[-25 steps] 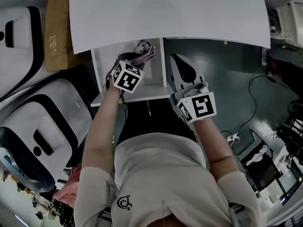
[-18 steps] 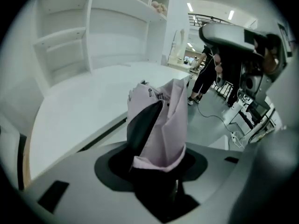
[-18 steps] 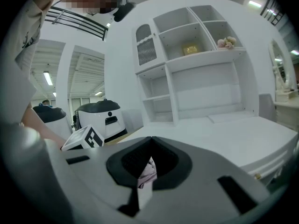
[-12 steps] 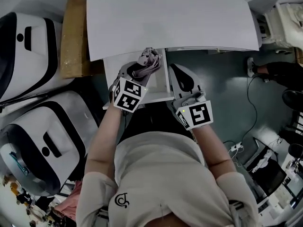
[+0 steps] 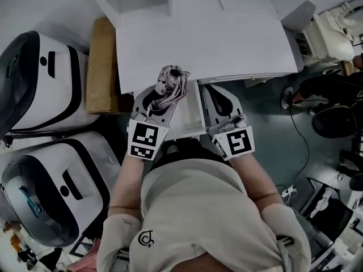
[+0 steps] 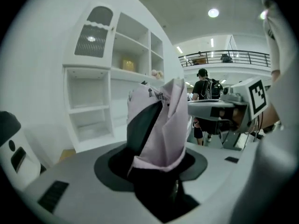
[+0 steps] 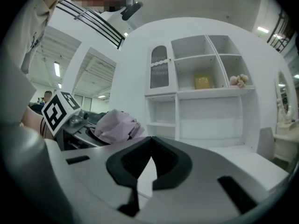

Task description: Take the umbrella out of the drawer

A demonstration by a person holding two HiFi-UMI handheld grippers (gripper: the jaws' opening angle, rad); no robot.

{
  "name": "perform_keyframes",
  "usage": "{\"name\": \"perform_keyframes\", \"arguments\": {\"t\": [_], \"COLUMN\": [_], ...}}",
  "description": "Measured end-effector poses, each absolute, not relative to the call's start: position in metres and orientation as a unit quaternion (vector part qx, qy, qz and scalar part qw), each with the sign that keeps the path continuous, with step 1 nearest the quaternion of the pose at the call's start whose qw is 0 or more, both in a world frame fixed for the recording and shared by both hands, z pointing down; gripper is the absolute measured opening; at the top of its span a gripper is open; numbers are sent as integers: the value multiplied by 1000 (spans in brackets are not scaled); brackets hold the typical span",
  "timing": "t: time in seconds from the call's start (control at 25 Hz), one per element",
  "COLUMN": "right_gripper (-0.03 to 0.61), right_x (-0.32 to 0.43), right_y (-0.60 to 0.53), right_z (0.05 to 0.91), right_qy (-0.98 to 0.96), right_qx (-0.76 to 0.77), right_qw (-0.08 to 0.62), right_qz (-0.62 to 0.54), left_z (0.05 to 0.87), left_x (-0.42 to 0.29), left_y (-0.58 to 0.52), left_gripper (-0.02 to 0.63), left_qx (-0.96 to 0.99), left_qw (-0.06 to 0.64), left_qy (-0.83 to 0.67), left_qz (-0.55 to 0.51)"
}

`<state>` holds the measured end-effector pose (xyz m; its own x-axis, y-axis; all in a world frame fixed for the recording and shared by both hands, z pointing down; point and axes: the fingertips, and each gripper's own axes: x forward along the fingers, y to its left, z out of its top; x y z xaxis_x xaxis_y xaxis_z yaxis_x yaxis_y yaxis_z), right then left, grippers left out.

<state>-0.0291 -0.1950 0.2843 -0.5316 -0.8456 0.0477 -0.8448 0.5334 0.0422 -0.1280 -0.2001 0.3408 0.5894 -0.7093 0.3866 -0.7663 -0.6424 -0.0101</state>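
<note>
Above the drawer (image 5: 190, 113), my left tongs (image 5: 161, 98) clamp the folded umbrella (image 5: 172, 83); right tongs (image 5: 218, 95) are together, empty. I judge it light, slippery fabric over a stiff core: grip across the core.

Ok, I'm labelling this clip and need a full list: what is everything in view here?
Umbrella: one, pale pink and dark, folded, by the desk's front edge.
Drawer: one, white, open, under the desk.
Desk: one, white, ahead.
Cardboard box: one, brown, left of the desk.
Rounded machines: two, white and black, floor at left.
Shelf unit: one, white, behind the desk.
Yellow thing: one, in a shelf compartment.
Pink thing: one, in the next compartment.
Bystander: one, dark clothes, far background.
Left gripper: grey, shut on the umbrella.
Right gripper: grey, shut, empty, right of the drawer.
</note>
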Motion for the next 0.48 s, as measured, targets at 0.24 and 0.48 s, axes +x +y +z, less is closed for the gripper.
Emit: {"name": "perform_keyframes", "arguments": {"t": [0.24, 0.48], "right_gripper": [6, 6], "right_x": [-36, -60], "right_y": [-194, -185], "right_z": [254, 231], "right_qy": [-881, -889], "right_qx": [471, 452], "right_qw": [23, 8], "right_qz": [-38, -71], "left_z": [281, 246], "left_x": [-155, -205], "left_y": [-191, -177], "left_gripper": [219, 219], "left_qx": [886, 864], "left_qw": [49, 9], "left_qy": [-450, -501], "left_qz": [100, 38]}}
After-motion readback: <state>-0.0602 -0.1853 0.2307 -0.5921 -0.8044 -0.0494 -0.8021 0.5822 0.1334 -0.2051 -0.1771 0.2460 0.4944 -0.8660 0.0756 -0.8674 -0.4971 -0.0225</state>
